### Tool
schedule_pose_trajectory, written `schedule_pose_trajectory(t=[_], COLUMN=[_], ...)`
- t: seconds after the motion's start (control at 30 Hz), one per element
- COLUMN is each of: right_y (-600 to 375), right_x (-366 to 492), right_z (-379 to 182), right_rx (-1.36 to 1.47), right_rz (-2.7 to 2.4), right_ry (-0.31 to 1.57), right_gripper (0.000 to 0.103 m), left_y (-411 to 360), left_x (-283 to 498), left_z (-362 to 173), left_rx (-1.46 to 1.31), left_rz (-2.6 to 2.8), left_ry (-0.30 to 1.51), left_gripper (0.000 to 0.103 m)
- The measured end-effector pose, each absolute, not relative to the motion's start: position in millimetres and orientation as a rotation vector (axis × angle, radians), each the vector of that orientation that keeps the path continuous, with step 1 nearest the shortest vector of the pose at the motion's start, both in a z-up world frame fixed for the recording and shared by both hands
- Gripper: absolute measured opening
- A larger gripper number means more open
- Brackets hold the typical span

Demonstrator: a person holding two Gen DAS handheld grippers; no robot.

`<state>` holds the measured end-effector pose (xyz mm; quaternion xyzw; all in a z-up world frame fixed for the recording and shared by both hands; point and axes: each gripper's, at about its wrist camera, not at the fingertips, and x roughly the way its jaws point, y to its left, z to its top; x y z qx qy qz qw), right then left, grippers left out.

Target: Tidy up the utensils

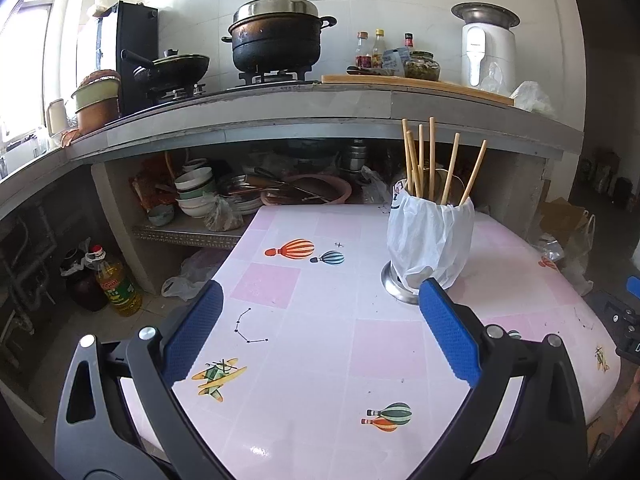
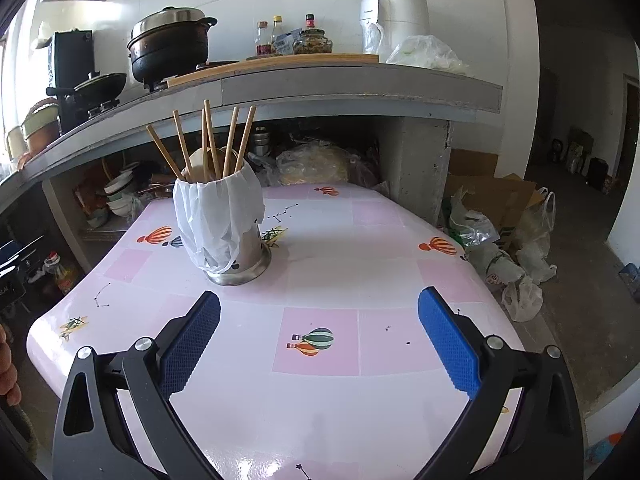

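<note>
Left wrist view: my left gripper [image 1: 320,332] gapes wide, holding nothing. My right gripper [image 2: 320,340] likewise, near the holder [image 2: 224,220] of chopsticks [image 2: 208,140].

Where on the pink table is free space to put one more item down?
The pink table is bare almost everywhere: the wide stretch right of the utensil holder, and the near part between holder and front edge. Only the holder, wrapped in a plastic bag and full of chopsticks, occupies it. The shelf under the counter is crowded.

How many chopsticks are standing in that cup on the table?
6 show clearly, all upright in the bag-wrapped metal holder: four chopsticks bunched at its left, two leaning right. More may hide among them, beside a spoon.
</note>
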<state>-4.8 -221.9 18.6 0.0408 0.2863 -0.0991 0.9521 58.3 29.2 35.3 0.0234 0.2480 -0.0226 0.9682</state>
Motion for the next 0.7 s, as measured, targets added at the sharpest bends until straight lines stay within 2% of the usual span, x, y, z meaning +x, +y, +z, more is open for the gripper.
schedule_pose_trajectory(t=[0.7], right_y=[-208.9], right_x=[-9.8], right_z=[33.0], right_rx=[0.034], right_rz=[-0.213], right_ry=[0.549], right_gripper=[0.096], left_y=[39.9], left_x=[46.9], left_z=[41.4], left_rx=[0.033], left_rz=[-0.007], left_ry=[0.493], left_gripper=[0.095])
